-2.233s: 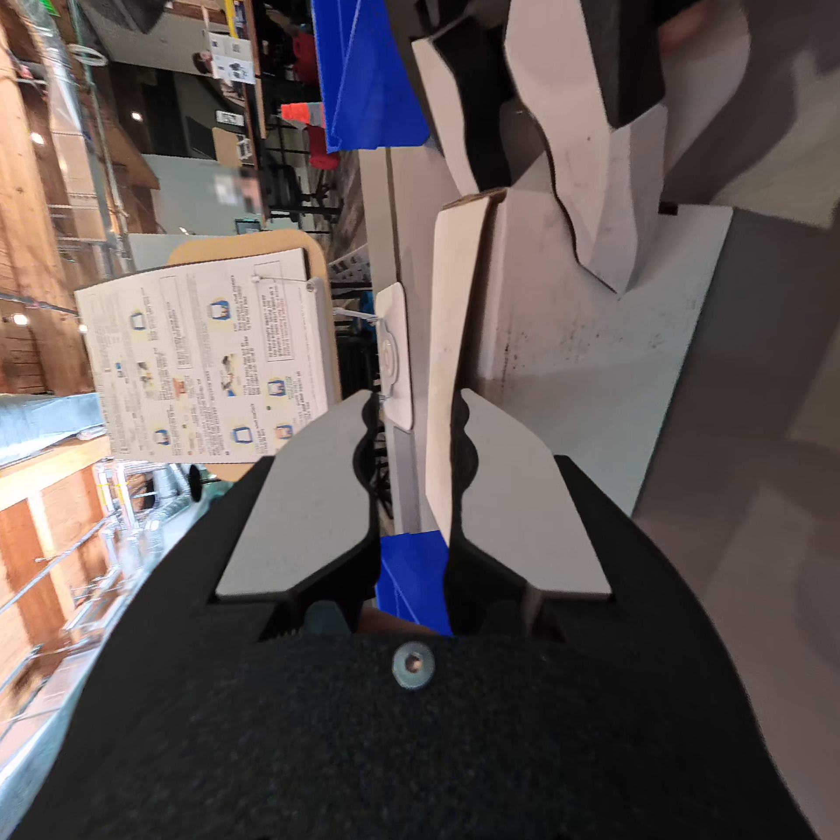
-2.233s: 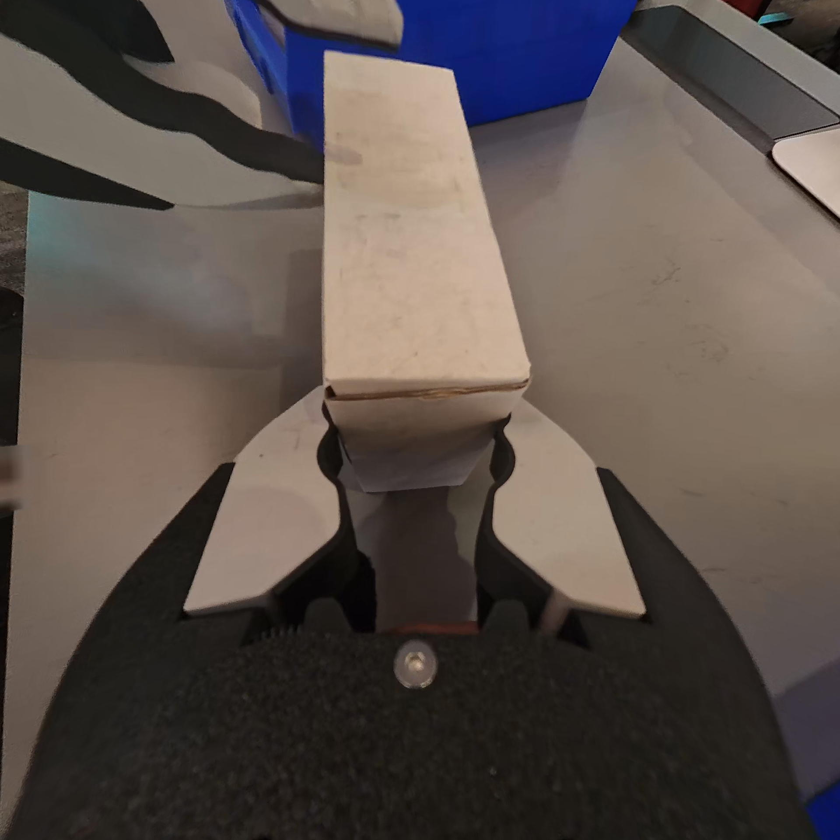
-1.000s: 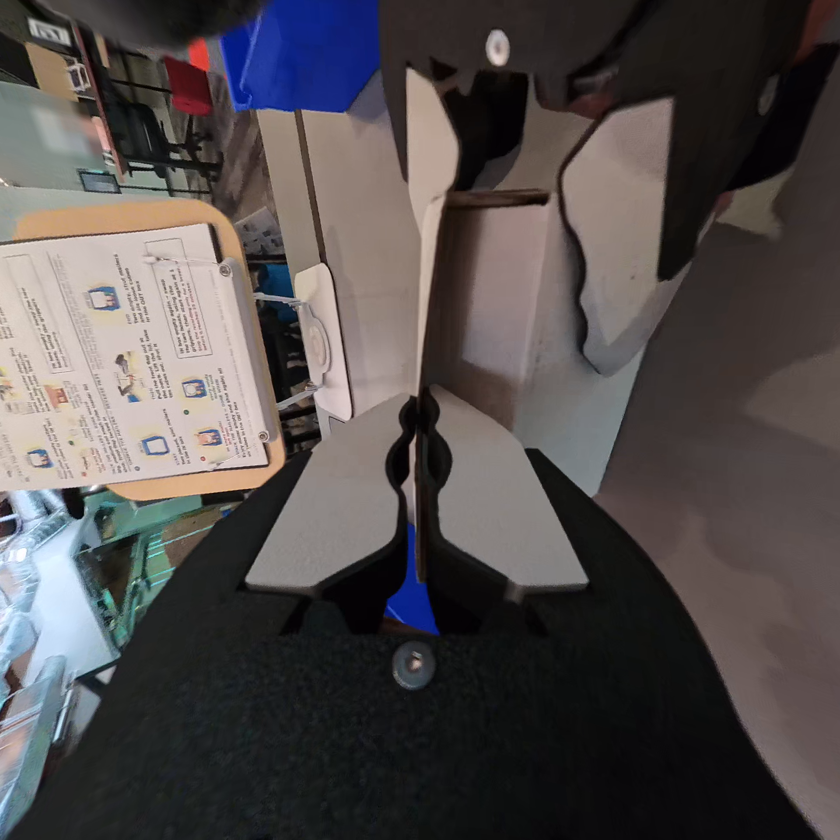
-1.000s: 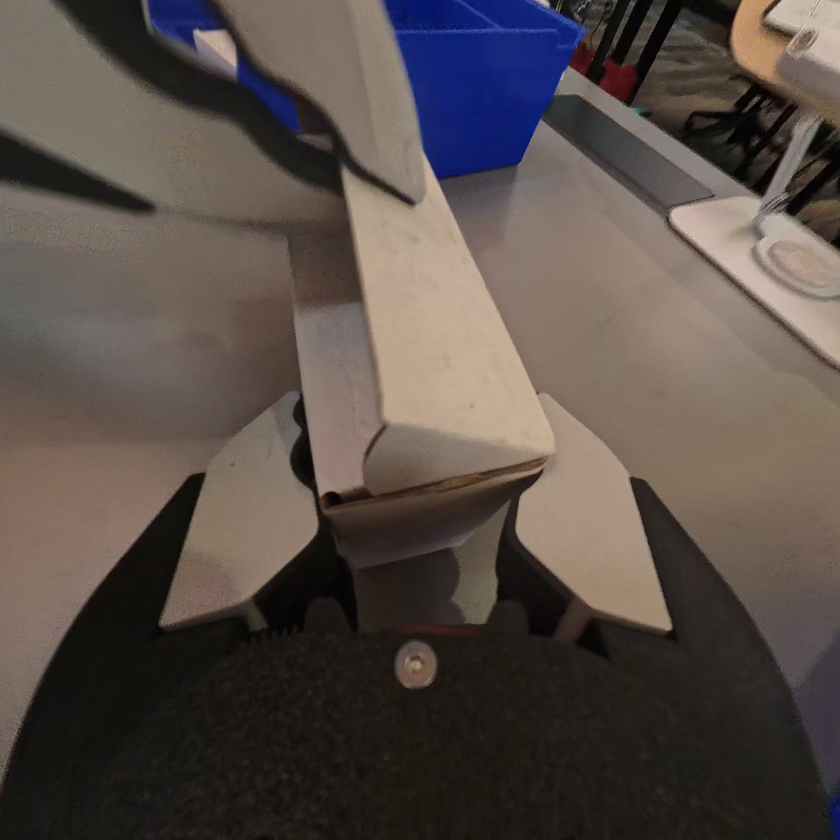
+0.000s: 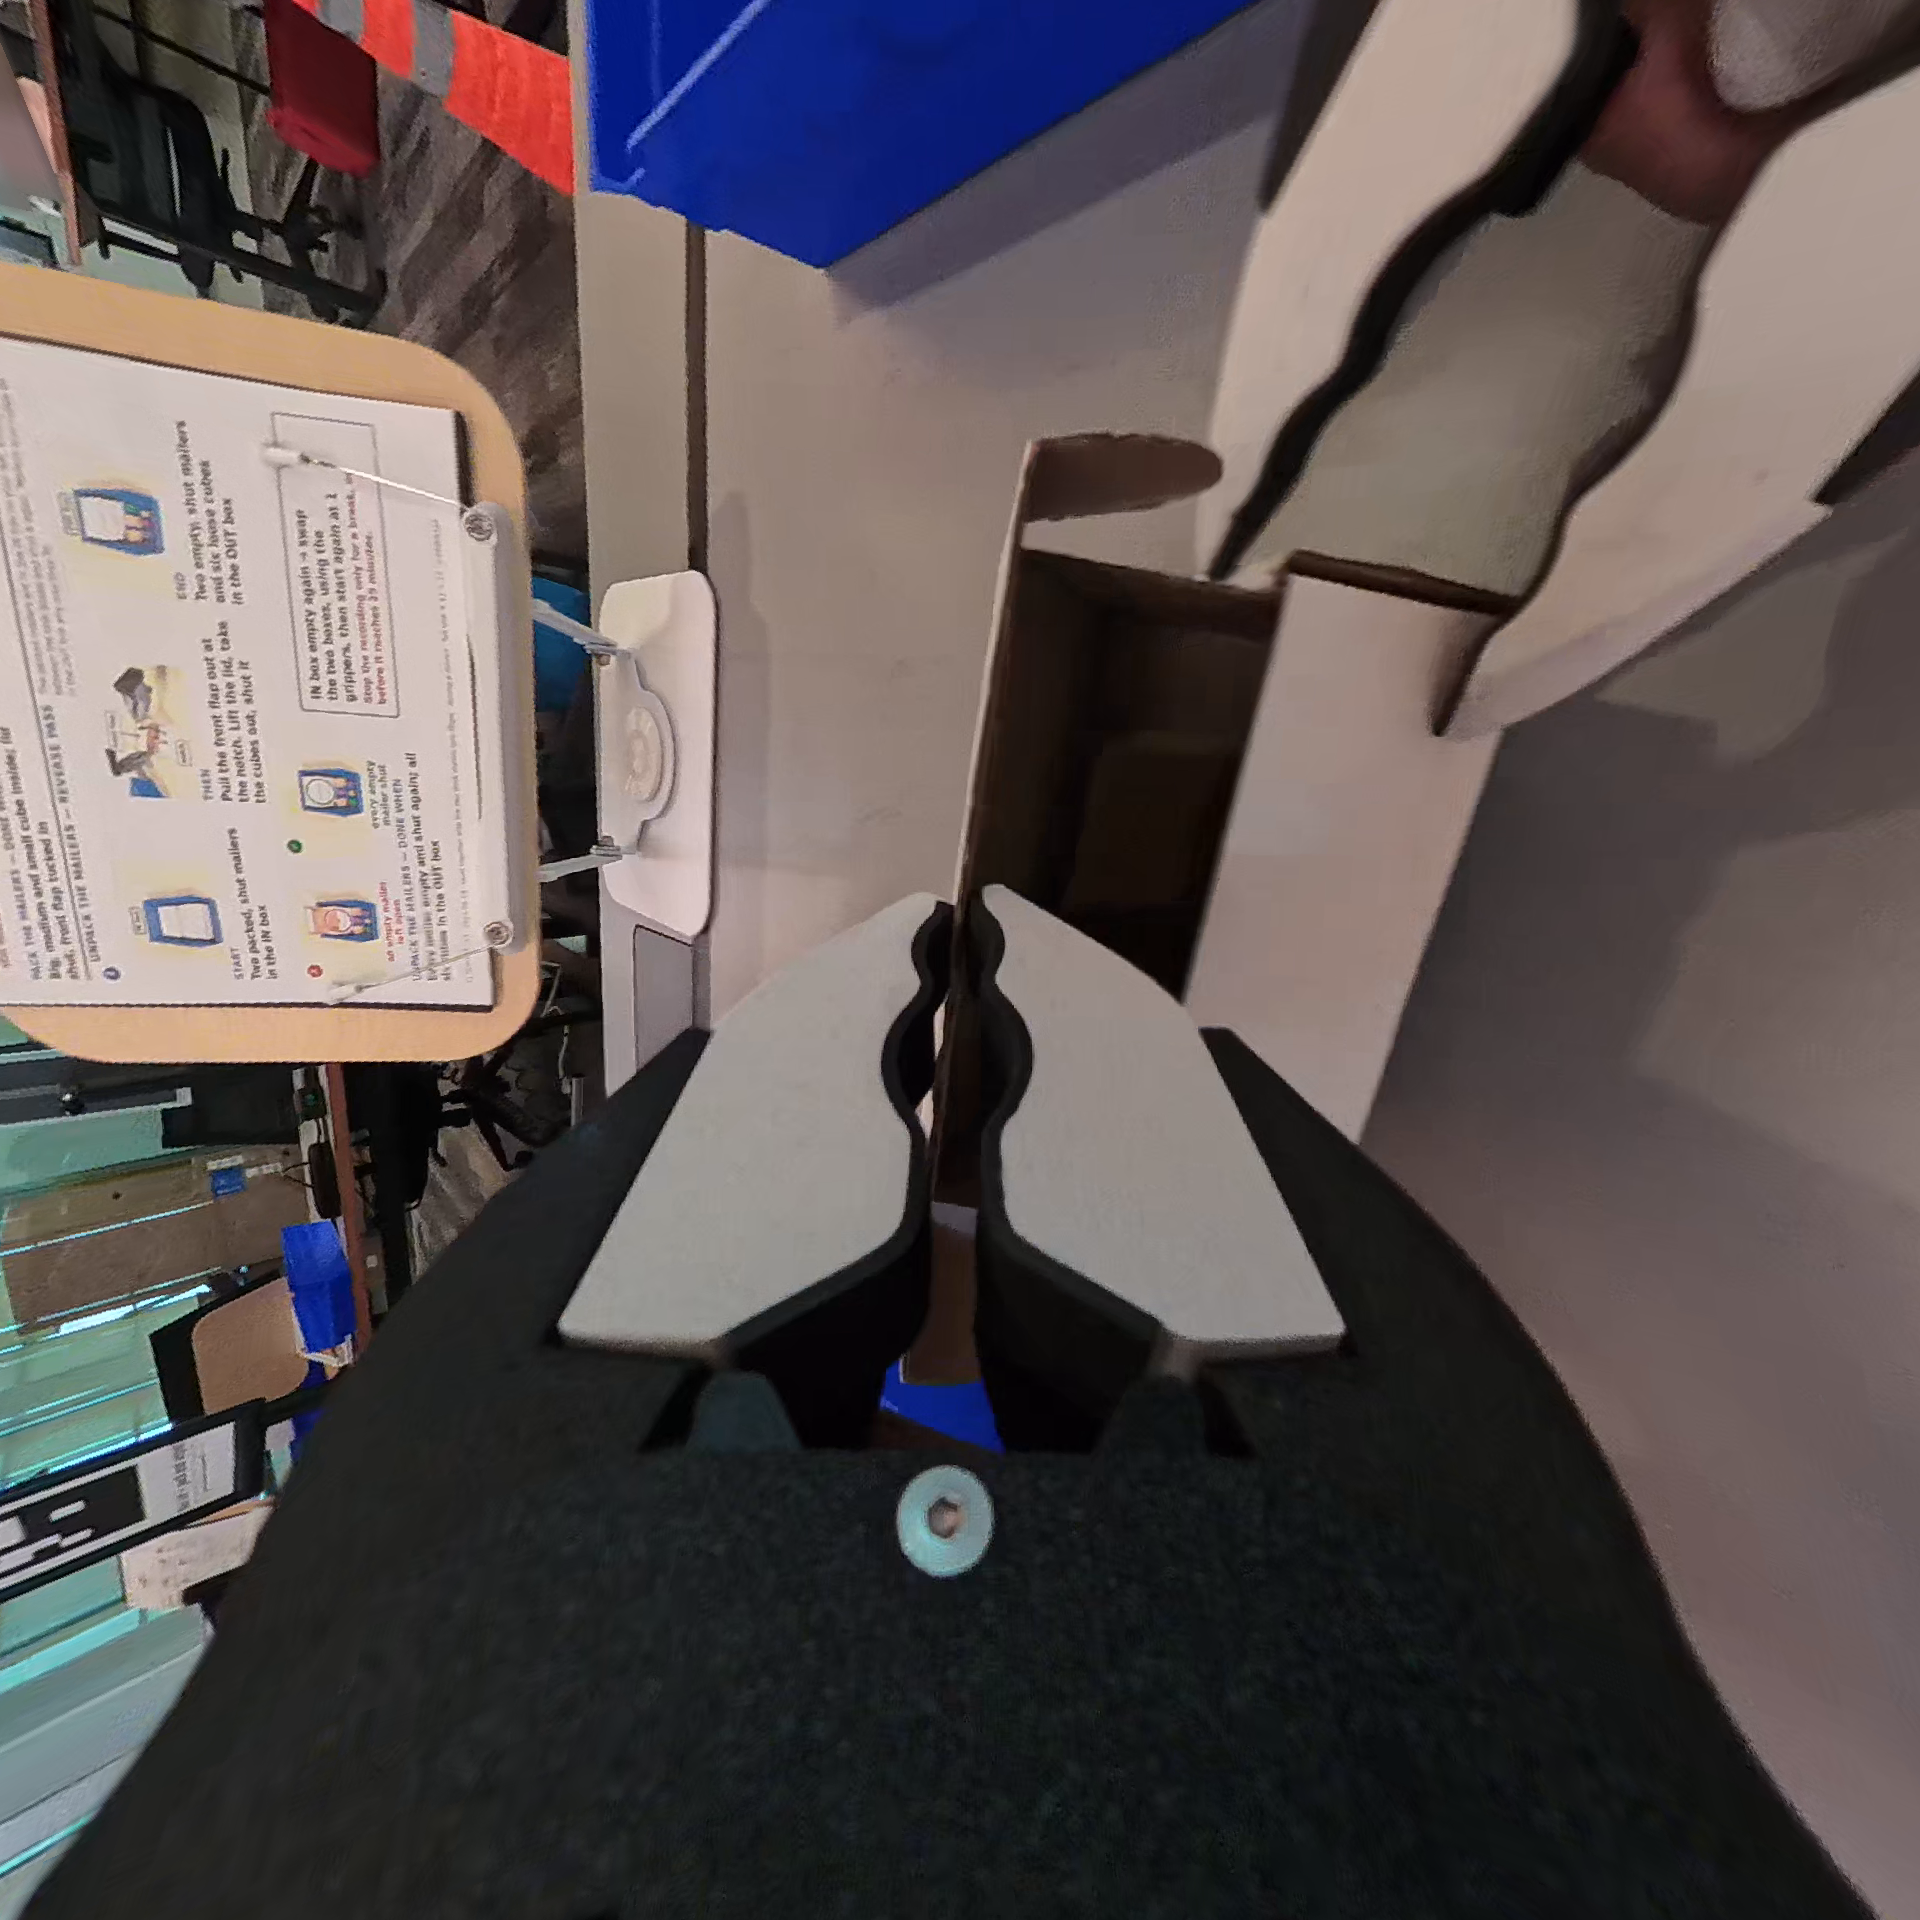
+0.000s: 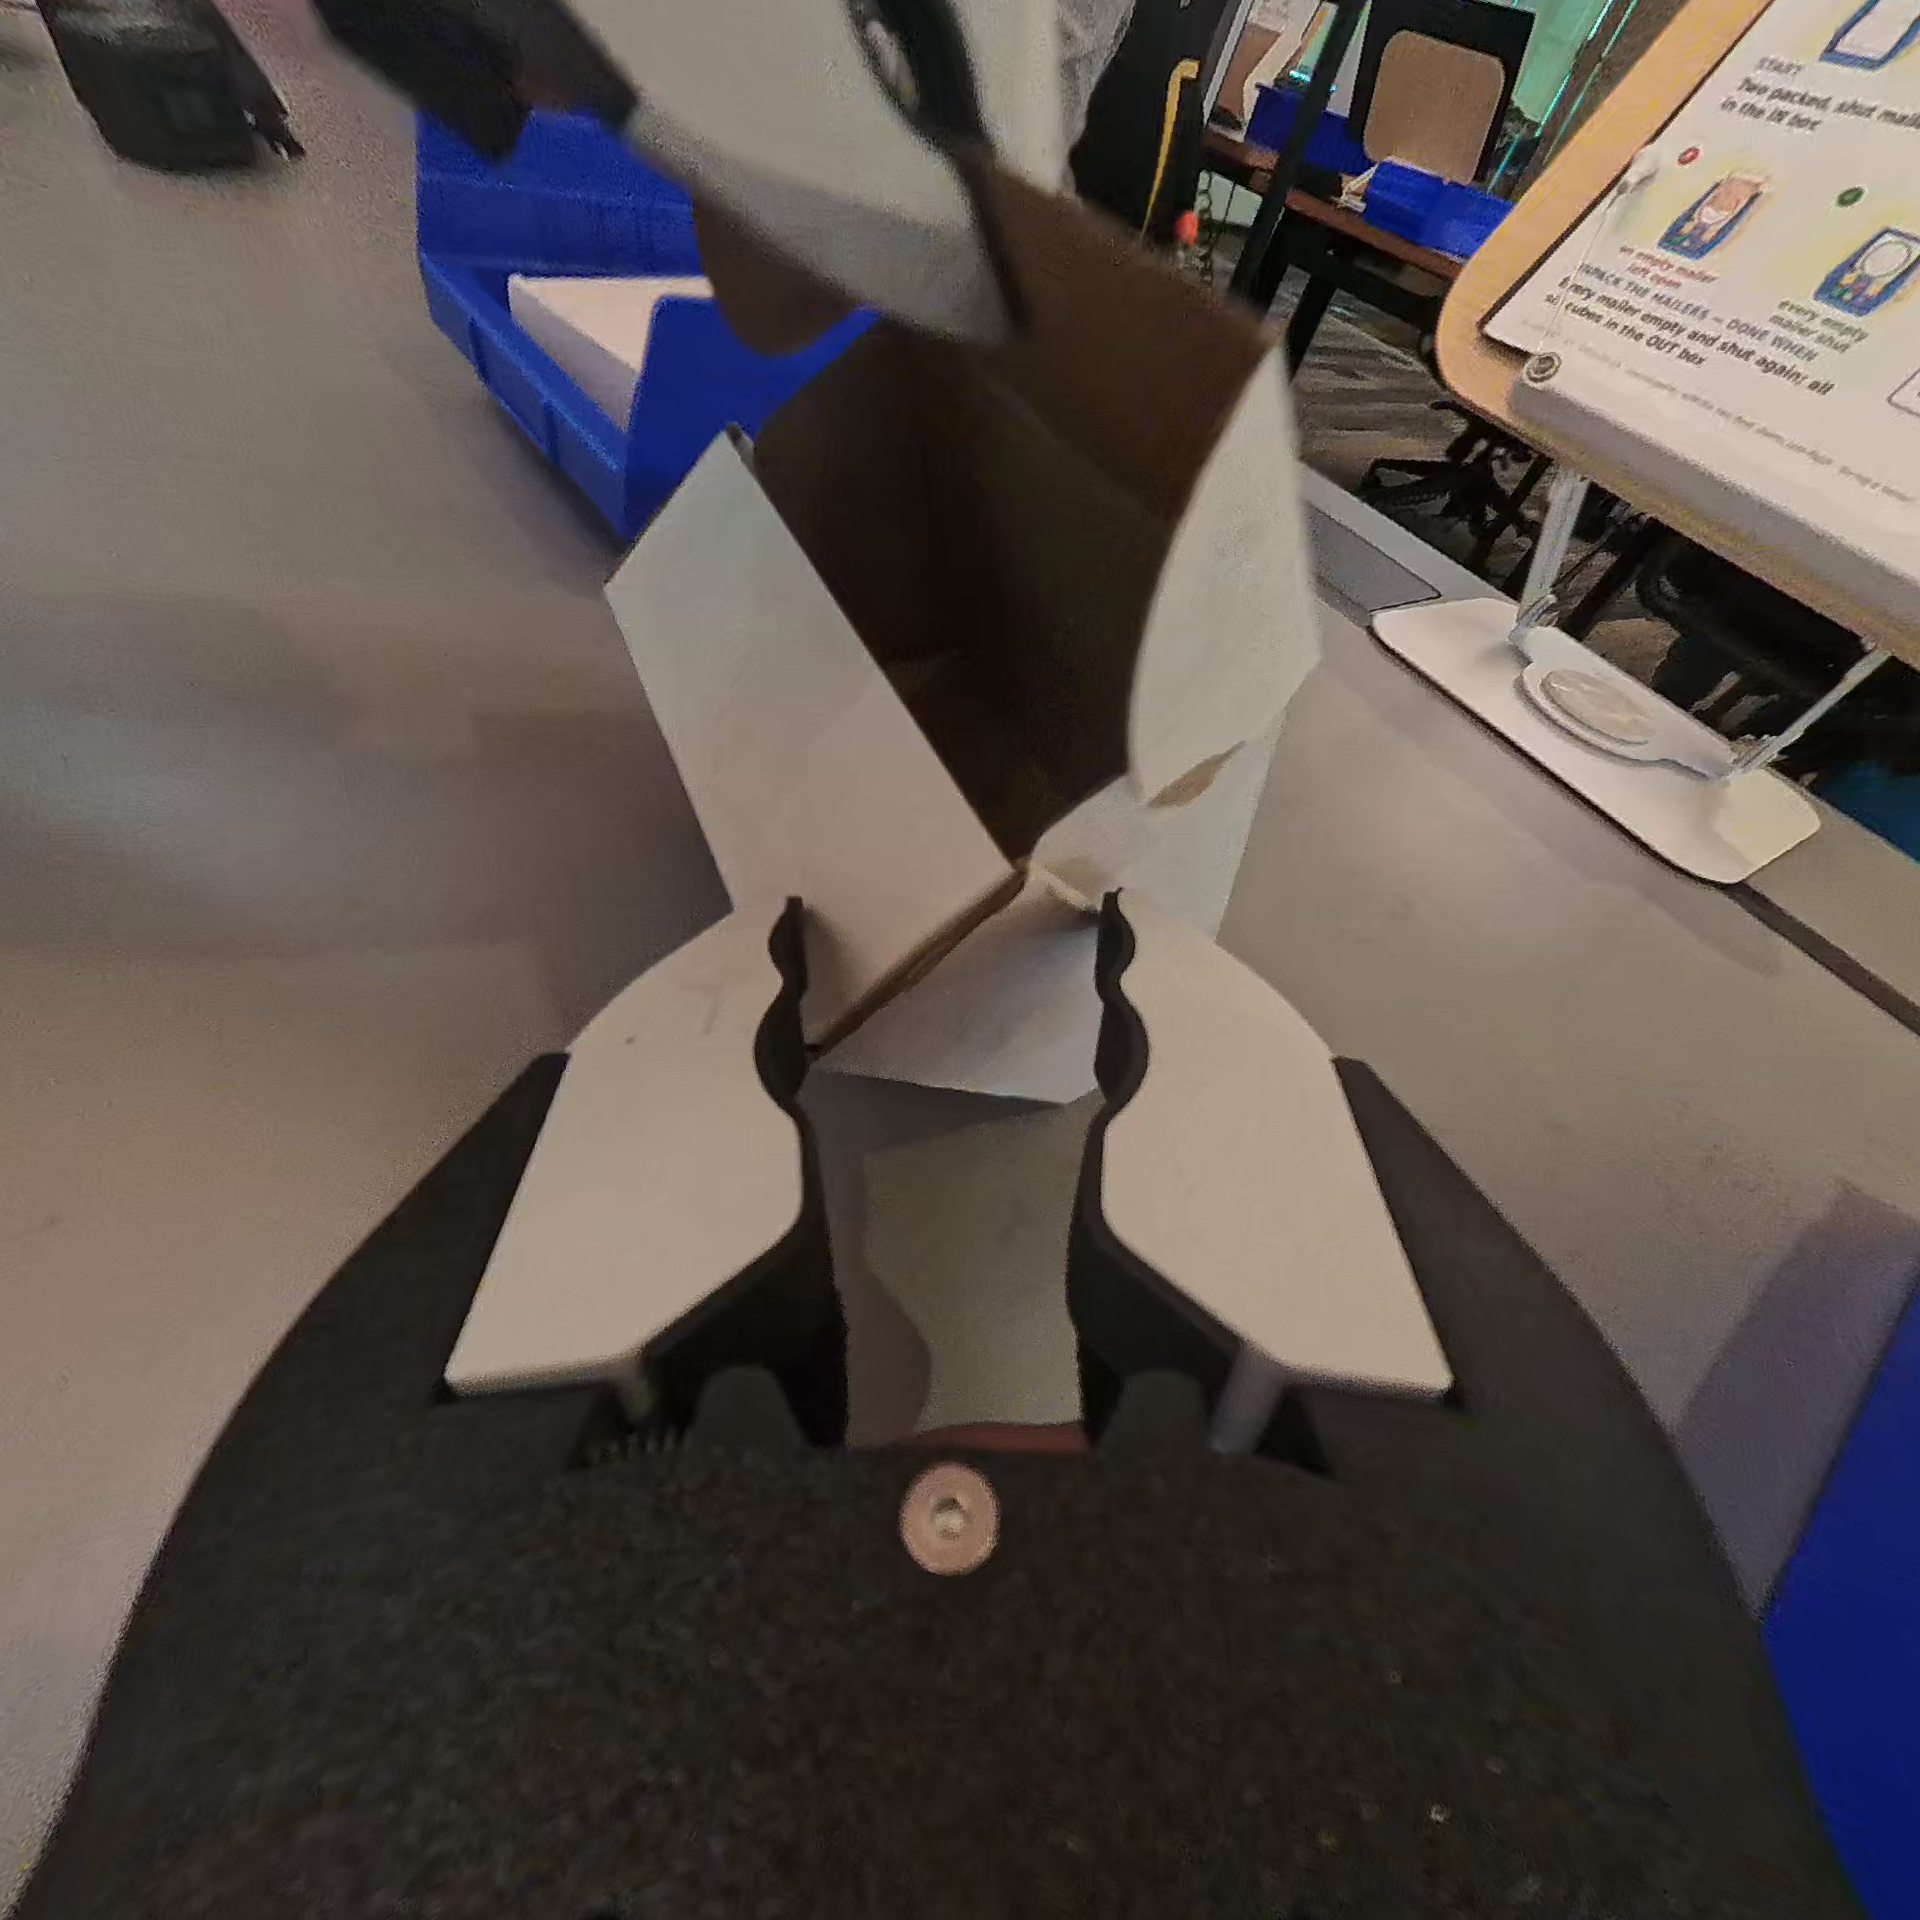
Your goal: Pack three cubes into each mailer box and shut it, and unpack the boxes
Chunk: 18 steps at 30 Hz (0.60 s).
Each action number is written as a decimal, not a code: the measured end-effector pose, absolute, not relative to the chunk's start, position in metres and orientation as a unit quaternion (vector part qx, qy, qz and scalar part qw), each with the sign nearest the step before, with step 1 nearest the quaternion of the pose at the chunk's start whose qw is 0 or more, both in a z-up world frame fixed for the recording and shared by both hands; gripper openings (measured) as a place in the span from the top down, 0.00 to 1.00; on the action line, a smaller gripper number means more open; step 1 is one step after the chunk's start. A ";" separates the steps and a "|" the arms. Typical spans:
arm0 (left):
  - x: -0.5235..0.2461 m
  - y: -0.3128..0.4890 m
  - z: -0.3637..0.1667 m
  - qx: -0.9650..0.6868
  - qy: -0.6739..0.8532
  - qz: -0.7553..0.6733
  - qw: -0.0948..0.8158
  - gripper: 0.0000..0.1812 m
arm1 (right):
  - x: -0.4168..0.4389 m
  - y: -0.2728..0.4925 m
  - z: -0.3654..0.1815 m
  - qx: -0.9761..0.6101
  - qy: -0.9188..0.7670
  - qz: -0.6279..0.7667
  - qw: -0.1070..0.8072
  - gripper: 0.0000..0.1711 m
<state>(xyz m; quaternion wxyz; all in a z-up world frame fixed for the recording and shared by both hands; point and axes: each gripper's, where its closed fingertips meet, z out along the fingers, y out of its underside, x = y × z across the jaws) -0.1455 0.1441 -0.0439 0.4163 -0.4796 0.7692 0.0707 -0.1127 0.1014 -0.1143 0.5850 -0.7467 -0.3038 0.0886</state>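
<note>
Presently the grey bench [image 6: 260, 831] carries a blue bin [image 6: 540, 312]. Above the bench, the mailer box [image 6: 810, 727] is open. Left hand-held gripper [image 5: 961, 935]: pinched narrow on the lid edge. Right hand-held gripper [image 6: 951, 935]: clamped across the box corner.

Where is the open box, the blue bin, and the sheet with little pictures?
mailer box [image 6: 790, 727], right wrist view: on its white outer side wall.
blue bin [image 5: 883, 114], left wrist view: on its blue side.
instruction sheet [image 5: 239, 707], left wrist view: on the middle of the page.
</note>
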 end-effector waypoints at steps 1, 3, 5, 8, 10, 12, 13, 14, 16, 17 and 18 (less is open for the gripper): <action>-0.145 0.148 -0.041 -0.480 0.767 0.075 0.420 0.99 | -0.114 0.100 -0.116 -0.747 -0.309 0.086 0.583 0.71; -0.143 0.157 -0.035 -0.479 0.761 0.088 0.428 0.99 | -0.115 0.099 -0.120 -0.749 -0.313 0.087 0.577 0.74; -0.140 0.165 -0.030 -0.478 0.758 0.101 0.432 0.99 | -0.116 0.099 -0.128 -0.758 -0.318 0.089 0.563 0.74; -0.129 0.179 -0.026 -0.479 0.755 0.102 0.437 0.99 | -0.120 0.098 -0.150 -0.783 -0.338 0.093 0.513 0.74; -0.121 0.194 -0.027 -0.483 0.751 0.108 0.436 0.99 | -0.123 0.098 -0.157 -0.791 -0.351 0.082 0.495 0.76; -0.115 0.215 -0.031 -0.481 0.752 0.134 0.431 0.99 | -0.125 0.097 -0.162 -0.795 -0.363 0.068 0.482 0.75; -0.111 0.226 -0.036 -0.480 0.753 0.147 0.425 0.99 | -0.124 0.097 -0.163 -0.795 -0.365 0.057 0.482 0.75; -0.106 0.235 -0.041 -0.480 0.755 0.155 0.419 0.99 | -0.124 0.097 -0.164 -0.795 -0.366 0.048 0.482 0.74; -0.096 0.253 -0.056 -0.485 0.760 0.165 0.400 0.99 | -0.124 0.096 -0.165 -0.793 -0.370 0.038 0.482 0.75; -0.091 0.261 -0.064 -0.489 0.763 0.168 0.388 0.99 | -0.125 0.096 -0.165 -0.792 -0.372 0.038 0.482 0.75; -0.086 0.268 -0.073 -0.497 0.766 0.166 0.373 0.99 | -0.125 0.095 -0.164 -0.791 -0.375 0.038 0.482 0.77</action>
